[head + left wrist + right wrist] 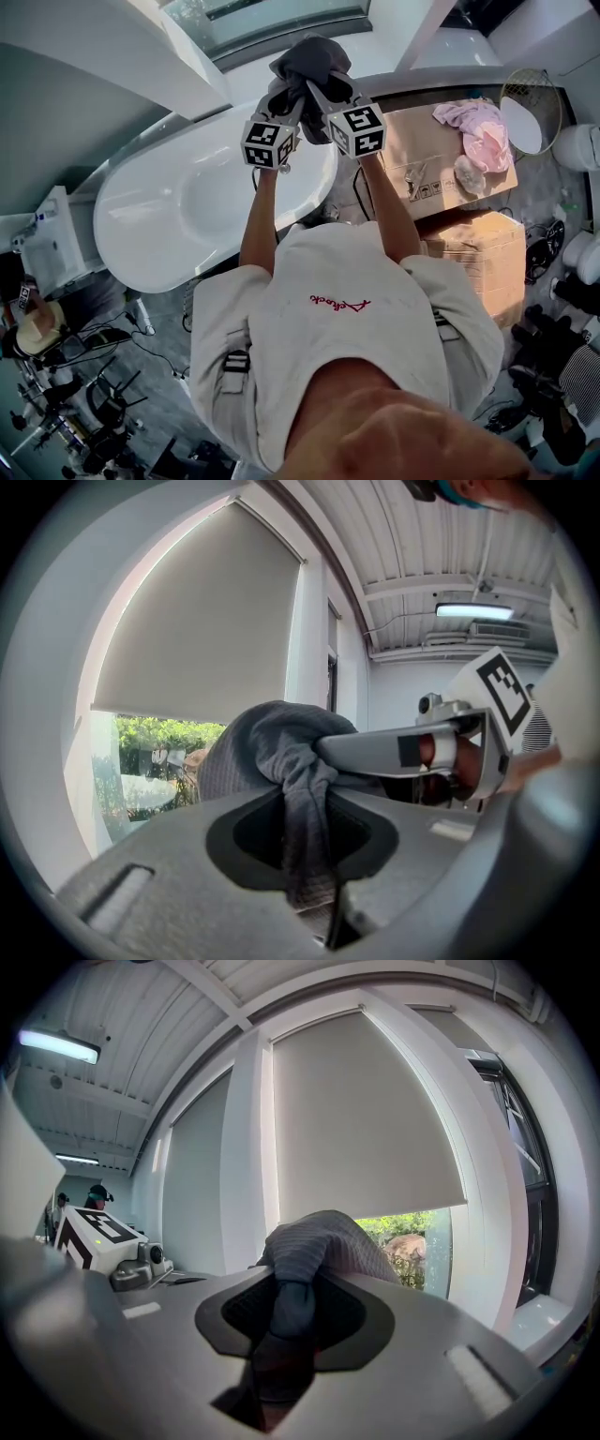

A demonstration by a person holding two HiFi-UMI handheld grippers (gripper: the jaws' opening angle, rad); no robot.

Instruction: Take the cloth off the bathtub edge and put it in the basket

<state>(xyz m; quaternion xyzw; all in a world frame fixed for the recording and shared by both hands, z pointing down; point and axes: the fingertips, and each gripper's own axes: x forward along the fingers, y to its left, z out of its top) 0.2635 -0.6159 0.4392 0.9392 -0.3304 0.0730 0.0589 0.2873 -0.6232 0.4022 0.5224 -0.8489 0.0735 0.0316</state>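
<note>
Bathtub below. Cloth bunched in air above its far edge, left gripper and right gripper both pinched narrow on it. Advice: hold both grips firm, carry together toward wire basket.

Bunched grey cloth above bathtub

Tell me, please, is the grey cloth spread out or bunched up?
Bunched up: the cloth is a crumpled wad pinched by the left hand-held gripper and the right hand-held gripper.
</note>
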